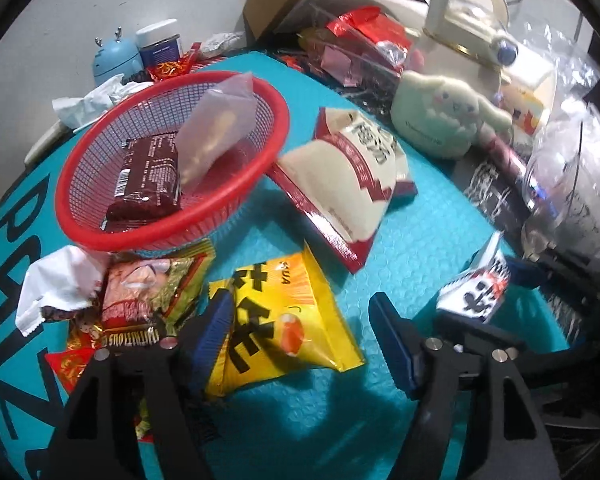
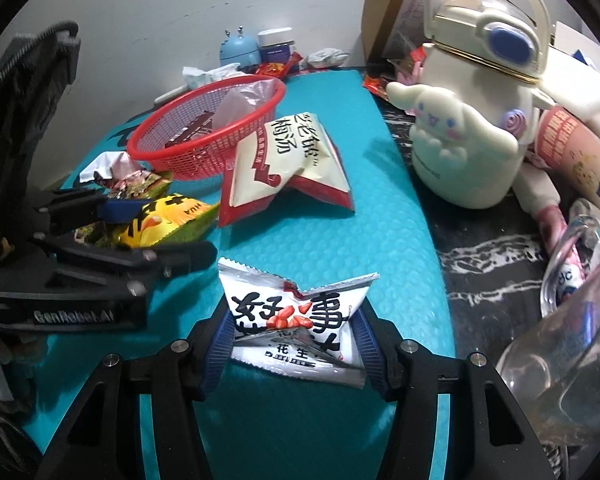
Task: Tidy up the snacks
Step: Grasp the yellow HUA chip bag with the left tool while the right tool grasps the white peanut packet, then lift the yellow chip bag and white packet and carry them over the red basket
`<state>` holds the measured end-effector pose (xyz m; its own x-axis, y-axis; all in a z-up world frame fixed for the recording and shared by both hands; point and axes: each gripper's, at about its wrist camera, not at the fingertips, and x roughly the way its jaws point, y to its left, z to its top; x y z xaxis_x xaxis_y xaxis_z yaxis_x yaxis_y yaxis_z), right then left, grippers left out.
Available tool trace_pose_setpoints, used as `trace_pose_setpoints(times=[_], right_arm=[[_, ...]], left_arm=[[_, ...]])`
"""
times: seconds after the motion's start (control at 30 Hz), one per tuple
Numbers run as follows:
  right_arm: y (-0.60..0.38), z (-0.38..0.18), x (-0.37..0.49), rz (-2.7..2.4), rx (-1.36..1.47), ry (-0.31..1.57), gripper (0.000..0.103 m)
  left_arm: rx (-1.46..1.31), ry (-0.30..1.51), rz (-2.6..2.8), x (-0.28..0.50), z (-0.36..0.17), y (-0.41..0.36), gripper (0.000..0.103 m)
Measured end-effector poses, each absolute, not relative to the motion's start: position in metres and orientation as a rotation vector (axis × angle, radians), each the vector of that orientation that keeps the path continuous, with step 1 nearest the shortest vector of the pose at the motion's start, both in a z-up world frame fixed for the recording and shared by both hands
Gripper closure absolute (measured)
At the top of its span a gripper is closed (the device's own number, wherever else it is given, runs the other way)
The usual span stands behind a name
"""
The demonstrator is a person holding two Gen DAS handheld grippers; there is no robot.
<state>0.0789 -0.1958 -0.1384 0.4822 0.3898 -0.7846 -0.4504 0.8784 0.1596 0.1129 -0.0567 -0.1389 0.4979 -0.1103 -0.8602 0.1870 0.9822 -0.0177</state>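
A red mesh basket (image 1: pixel 80 184) (image 2: pixel 160 148) on the teal mat holds a dark brown snack bar (image 1: pixel 148 176) and a clear plastic bag (image 1: pixel 216 120). My left gripper (image 1: pixel 304 332) is open around a yellow snack packet (image 1: pixel 284 320) (image 2: pixel 164 220) lying on the mat. My right gripper (image 2: pixel 292 340) is shut on a white peanut packet (image 2: pixel 296 316) (image 1: pixel 476 288) and holds it just above the mat. A red-and-cream pouch (image 1: pixel 348 168) (image 2: pixel 284 160) lies beside the basket. A green-and-pink packet (image 1: pixel 148 292) lies in front of the basket.
A white Cinnamoroll kettle (image 2: pixel 472 120) (image 1: pixel 444 116) stands right of the mat on a dark marble top. A cardboard box (image 2: pixel 396 8), a blue gadget (image 2: pixel 240 50) and a jar (image 2: pixel 276 44) stand at the back. Clear plastic containers (image 2: pixel 572 340) sit at the right.
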Motion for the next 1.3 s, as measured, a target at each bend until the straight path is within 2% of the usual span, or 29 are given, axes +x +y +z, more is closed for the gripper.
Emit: trace_pose_setpoints(times=[0.13, 0.2, 0.27, 0.8, 1.3], right_arm=[[-0.200, -0.137, 0.076, 0.502, -0.065, 0.929, 0.046], [-0.201, -0.136, 0.075, 0.500, -0.062, 0.927, 0.046], [-0.201, -0.136, 0.074, 0.497, -0.062, 0.927, 0.046], [-0.196, -0.127, 0.045, 0.529, -0.045, 0.918, 0.046], [-0.183, -0.103, 0.005, 0.576, -0.024, 0.875, 0.046]], left_arm=[[0.078, 1.028, -0.165, 0.111, -0.144, -0.056, 0.036], [0.118, 1.016, -0.134, 0.110, -0.146, -0.059, 0.052], [0.134, 1.010, -0.120, 0.109, -0.145, -0.059, 0.062], [0.030, 0.991, -0.150, 0.064, -0.122, -0.050, 0.064], [-0.024, 0.882, -0.162, 0.005, -0.081, -0.033, 0.064]])
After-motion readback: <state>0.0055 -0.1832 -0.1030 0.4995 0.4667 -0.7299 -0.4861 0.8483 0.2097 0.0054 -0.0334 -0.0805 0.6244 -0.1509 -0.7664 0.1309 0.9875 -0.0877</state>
